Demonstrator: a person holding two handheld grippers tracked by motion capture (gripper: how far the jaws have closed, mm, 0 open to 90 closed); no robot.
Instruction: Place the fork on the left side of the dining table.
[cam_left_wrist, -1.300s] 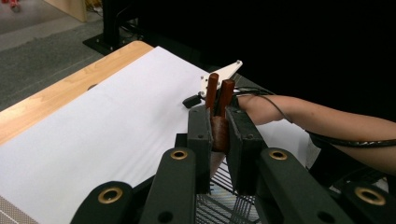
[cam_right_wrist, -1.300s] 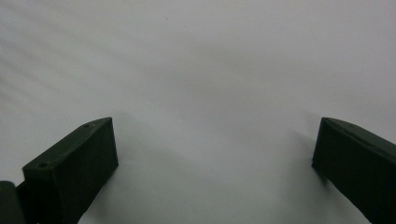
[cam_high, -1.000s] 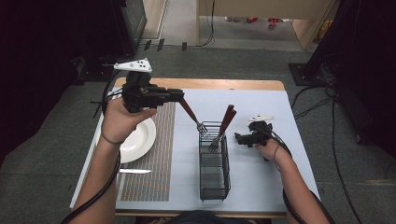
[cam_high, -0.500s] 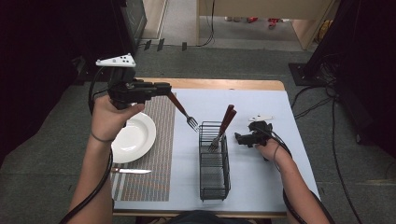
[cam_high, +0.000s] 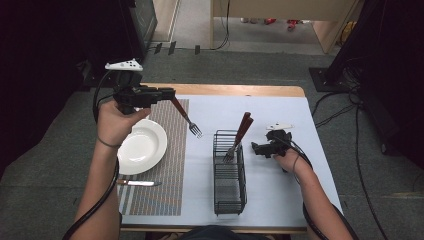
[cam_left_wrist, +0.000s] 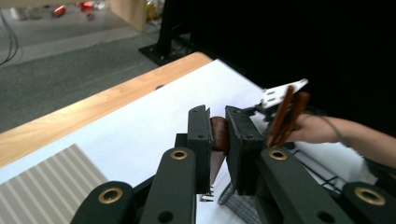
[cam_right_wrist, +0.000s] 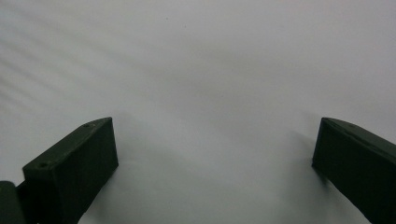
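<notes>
Left gripper (cam_high: 167, 94) clamped, right gripper (cam_high: 256, 148) agape

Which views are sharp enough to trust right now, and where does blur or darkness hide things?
High view: evenly lit and fairly sharp over the table, black beyond its sides. Left gripper view: jaws and the fork handle crisp, dark backdrop behind. Right gripper view: soft, plain white surface between the spread jaws, faint shadows beside them.
</notes>
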